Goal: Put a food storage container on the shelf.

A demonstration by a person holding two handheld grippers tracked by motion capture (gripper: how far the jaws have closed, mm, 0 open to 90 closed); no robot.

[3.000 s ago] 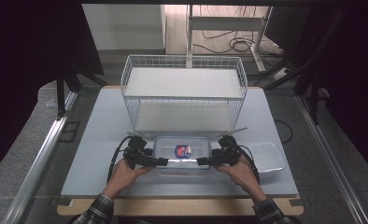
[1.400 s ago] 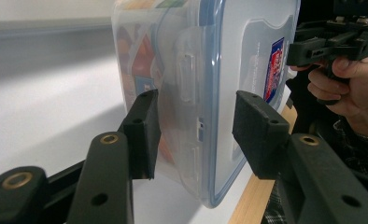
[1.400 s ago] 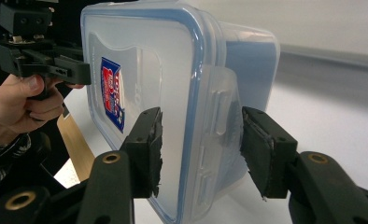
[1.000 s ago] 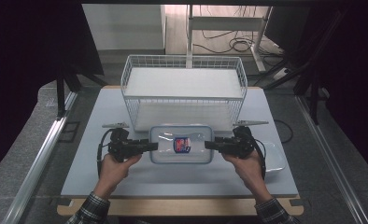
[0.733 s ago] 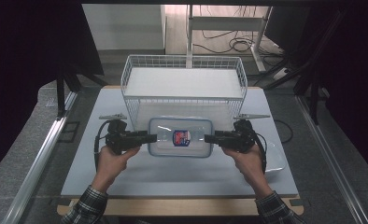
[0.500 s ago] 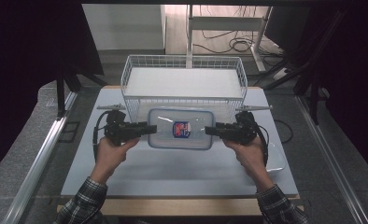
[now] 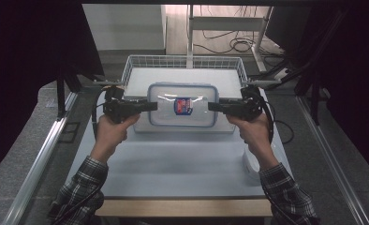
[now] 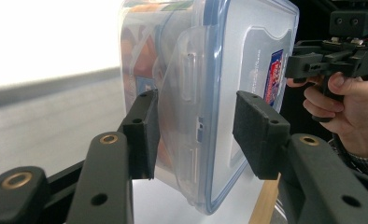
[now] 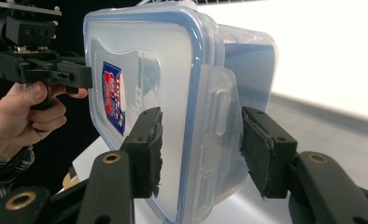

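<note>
A clear plastic container (image 7: 182, 105) with a blue-rimmed lid and a red-and-blue label hangs in the air, level, at the front rim of the white wire basket (image 7: 182, 57). My left gripper (image 7: 152, 106) is shut on its left end and my right gripper (image 7: 212, 106) on its right end. In the left gripper view the pads (image 8: 145, 135) clamp the container (image 8: 247, 60) across its side latch. The right gripper view has its pads (image 9: 147, 149) clamping the container (image 9: 173, 60) over the other latch. Colourful contents show dimly through the wall.
The wire basket stands at the back of the pale table (image 7: 182, 164), its white floor bare. A pale tub (image 7: 249, 161) sits on the table by the right forearm, partly hidden. Metal rails run along both sides of the table.
Both grippers have lifted the container off the table's front and carried it up and away from the person, toward the basket. Their hold has stayed the same.
</note>
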